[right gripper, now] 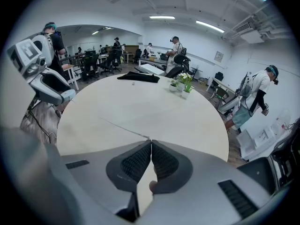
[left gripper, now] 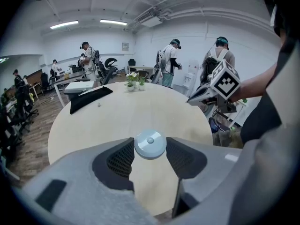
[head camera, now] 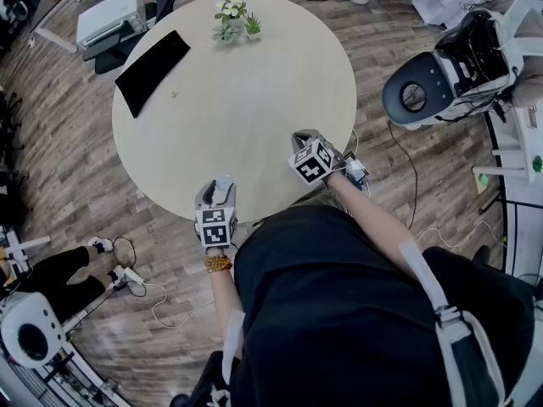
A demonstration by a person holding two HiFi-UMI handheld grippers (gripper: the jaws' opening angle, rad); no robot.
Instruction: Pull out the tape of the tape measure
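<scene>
Both clenched, left hand-held gripper on tape measure, right hand-held gripper on tape

A round pale table is standing on a wood-plank floor. A black mat is lying on its far left part, with a tiny pale bit sitting just beside it. Small potted plants are standing at the far edge. A white box-like machine is sitting beyond the table's far left. A white and black machine is standing on the floor at the right. People are standing far off.
</scene>
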